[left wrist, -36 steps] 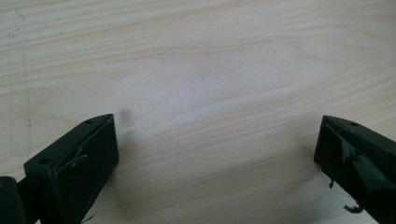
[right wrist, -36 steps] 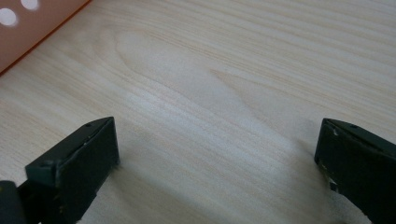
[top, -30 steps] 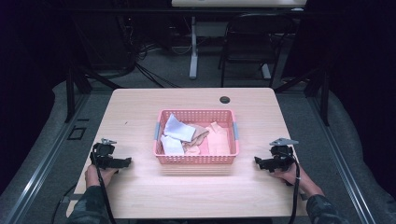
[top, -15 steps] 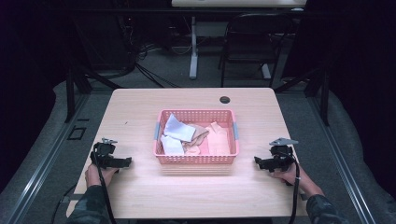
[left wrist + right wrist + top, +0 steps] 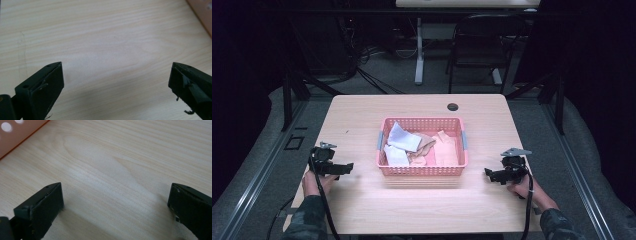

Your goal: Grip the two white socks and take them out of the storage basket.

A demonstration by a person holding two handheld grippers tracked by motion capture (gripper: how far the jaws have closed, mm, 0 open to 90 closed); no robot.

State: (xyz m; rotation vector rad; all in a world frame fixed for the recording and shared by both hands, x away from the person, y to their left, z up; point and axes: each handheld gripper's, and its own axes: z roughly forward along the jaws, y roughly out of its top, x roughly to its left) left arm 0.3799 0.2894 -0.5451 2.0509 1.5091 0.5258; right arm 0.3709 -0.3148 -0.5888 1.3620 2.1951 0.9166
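Tools, two, left tool (image 5: 343, 168) and right tool (image 5: 490, 174), gape empty beside one basket (image 5: 422, 170).

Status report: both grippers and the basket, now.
Left gripper open, empty, left of basket. Right gripper open, empty, right of it. Cloths heaped inside. Table between them bare.

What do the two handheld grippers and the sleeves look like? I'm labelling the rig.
Both the left gripper and right gripper are black, with blocky jaws, grey three-cornered top plates and trailing black cables. The sleeves are camouflage-patterned.
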